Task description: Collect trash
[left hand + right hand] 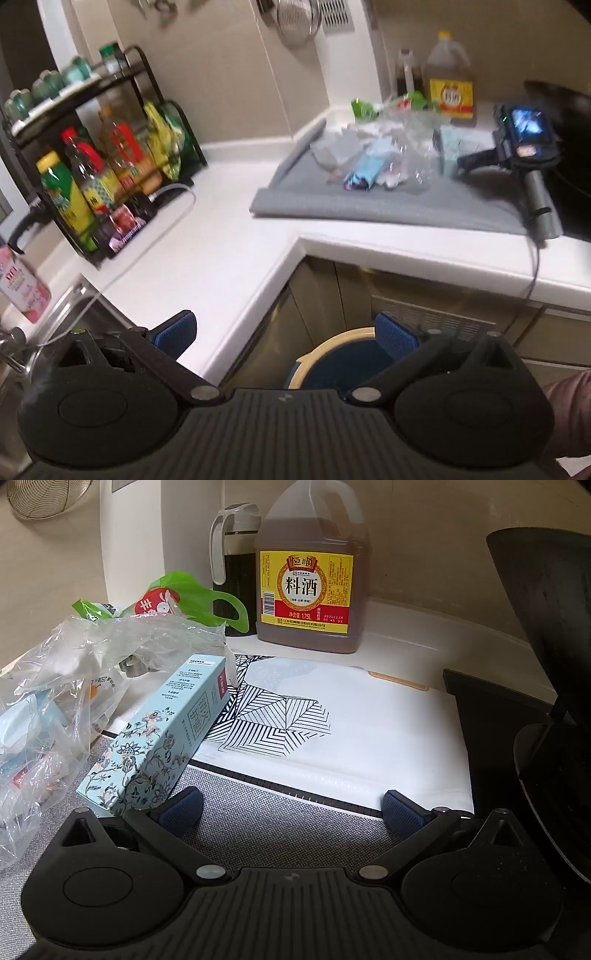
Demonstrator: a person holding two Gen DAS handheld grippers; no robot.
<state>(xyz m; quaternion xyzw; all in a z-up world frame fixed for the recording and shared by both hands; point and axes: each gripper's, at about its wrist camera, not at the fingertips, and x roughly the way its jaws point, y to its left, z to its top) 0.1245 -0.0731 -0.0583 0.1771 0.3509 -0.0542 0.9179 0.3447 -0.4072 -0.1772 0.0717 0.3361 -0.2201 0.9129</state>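
Both claws gape wide and empty. The left gripper (284,330) half-hides a bin (334,354) below; beyond the right gripper (293,806), crumpled plastic (55,686) blurs the trash.

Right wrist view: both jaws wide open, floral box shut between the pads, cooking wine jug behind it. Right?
Not quite. The right gripper is open and empty; the floral box lies left of its left pad, not between them. The cooking wine jug does stand behind, per the right wrist view.

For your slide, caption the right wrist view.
Open right gripper over grey mat, beside floral box and plastic bags.
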